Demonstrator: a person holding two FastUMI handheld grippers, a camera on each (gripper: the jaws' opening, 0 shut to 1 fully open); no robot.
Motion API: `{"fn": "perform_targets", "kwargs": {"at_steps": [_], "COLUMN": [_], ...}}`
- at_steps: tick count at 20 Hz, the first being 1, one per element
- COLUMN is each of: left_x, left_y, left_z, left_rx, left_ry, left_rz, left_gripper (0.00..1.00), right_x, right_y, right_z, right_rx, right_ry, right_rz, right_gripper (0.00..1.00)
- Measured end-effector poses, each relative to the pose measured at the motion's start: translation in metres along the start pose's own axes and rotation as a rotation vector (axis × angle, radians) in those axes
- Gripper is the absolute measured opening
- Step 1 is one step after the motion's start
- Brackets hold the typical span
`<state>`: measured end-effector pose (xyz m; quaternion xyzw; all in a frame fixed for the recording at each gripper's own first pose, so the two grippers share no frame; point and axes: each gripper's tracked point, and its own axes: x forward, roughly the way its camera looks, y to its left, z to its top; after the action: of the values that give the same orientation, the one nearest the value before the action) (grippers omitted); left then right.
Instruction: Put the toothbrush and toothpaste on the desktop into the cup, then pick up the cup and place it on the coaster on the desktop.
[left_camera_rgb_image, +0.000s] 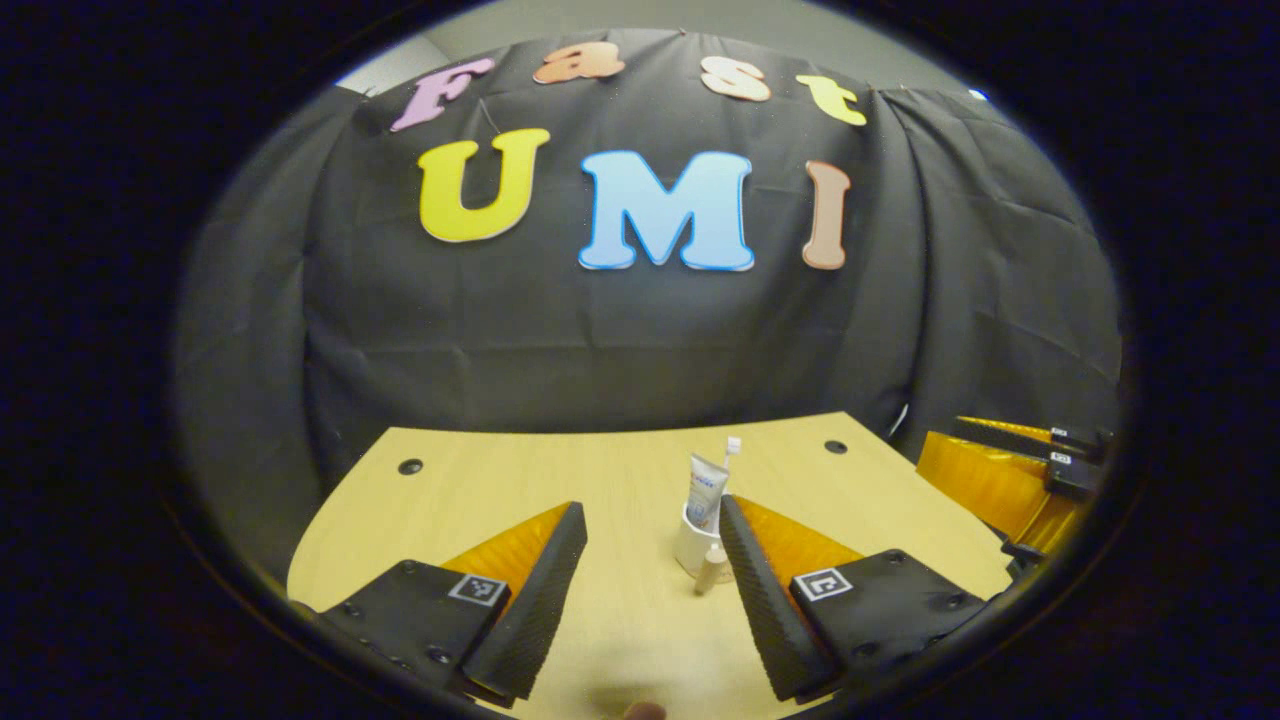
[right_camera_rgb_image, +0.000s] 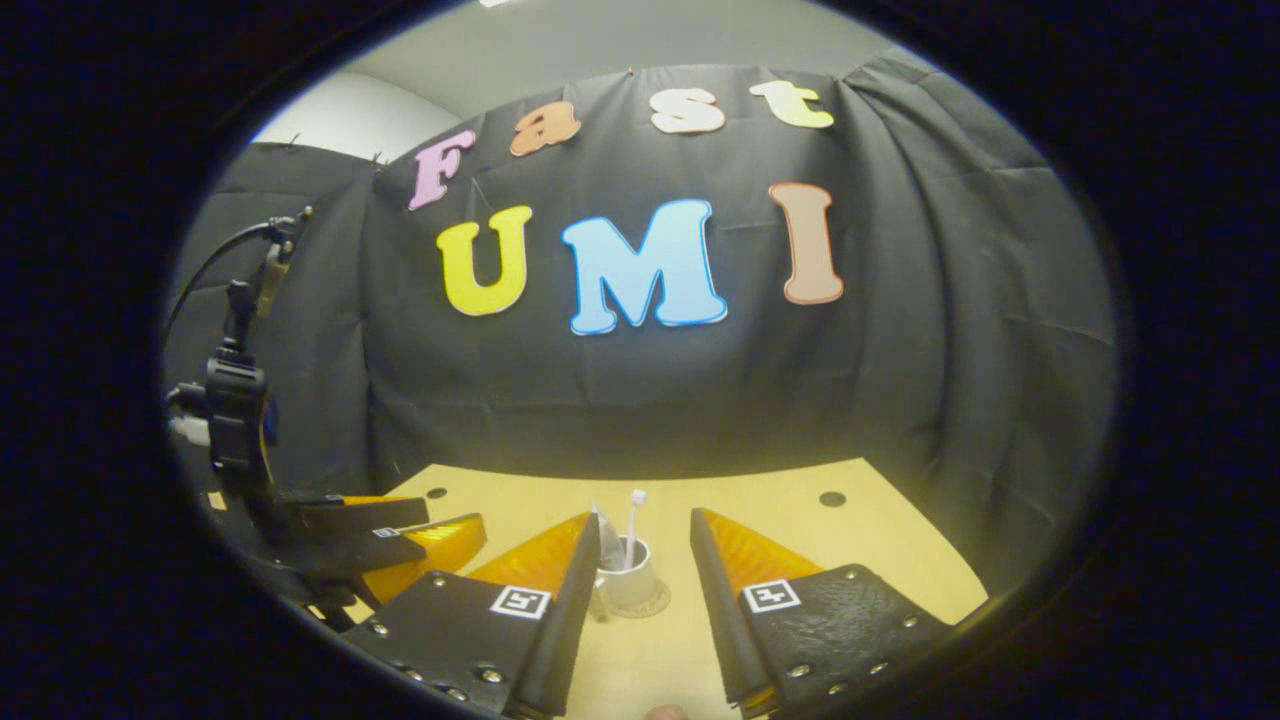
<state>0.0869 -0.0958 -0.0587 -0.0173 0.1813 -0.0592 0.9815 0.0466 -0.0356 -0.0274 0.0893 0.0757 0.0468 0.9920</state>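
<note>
So the cup (right_camera_rgb_image: 628, 580) is sitting upright on the coaster (right_camera_rgb_image: 640, 605) out on the desktop (right_camera_rgb_image: 800, 540); in the right gripper view you can see the coaster's rim poking out round the cup's base, so I'd say the placing part looks done or as good as. One toothbrush (right_camera_rgb_image: 634, 525) and one toothpaste (left_camera_rgb_image: 704, 490) tube, both standing in the cup with their long axes pretty much vertical, brush head up top; one cup, one coaster, two grippers, that's the whole count. Right gripper (right_camera_rgb_image: 645, 560) has its fingers spread apart with nothing between them touching; the cup lies straight ahead, sitting in the gap but a bit toward its left-hand finger, and I can't tell if it brushes that finger. Left gripper (left_camera_rgb_image: 650, 560) is spread wide too, holding nothing; from its view the cup (left_camera_rgb_image: 695, 545) sits ahead and off to the right, tucked just beside the right-hand finger. There's also a little pale thing (left_camera_rgb_image: 712, 568) in front of the cup in the left gripper view, too blurry to call. The right gripper looks the better lined up of the two; if anything's left, my guess is just backing off straight so a finger doesn't clip the tall stuff and tip the cup.
</note>
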Motion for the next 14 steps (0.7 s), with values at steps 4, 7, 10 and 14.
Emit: {"fn": "perform_targets", "kwargs": {"at_steps": [4, 7, 10, 14], "left_x": [-0.043, -0.060, -0.065, -0.070], "left_y": [0.021, 0.033, 0.043, 0.048], "left_z": [0.021, 0.020, 0.021, 0.022], "left_rx": [-0.017, -0.012, -0.002, -0.006], "left_ry": [-0.110, -0.154, -0.175, -0.191], "left_rz": [0.032, 0.039, 0.046, 0.052], "left_gripper": [0.89, 0.88, 0.89, 0.89], "right_x": [-0.009, -0.013, -0.014, -0.019], "right_y": [0.012, 0.022, 0.027, 0.028], "right_z": [0.014, 0.019, 0.018, 0.021], "right_rx": [-0.080, -0.067, -0.057, -0.067], "right_ry": [-0.057, -0.069, -0.067, -0.066], "right_rz": [-0.024, -0.026, -0.033, -0.034], "right_gripper": [0.81, 0.94, 0.93, 0.94]}}
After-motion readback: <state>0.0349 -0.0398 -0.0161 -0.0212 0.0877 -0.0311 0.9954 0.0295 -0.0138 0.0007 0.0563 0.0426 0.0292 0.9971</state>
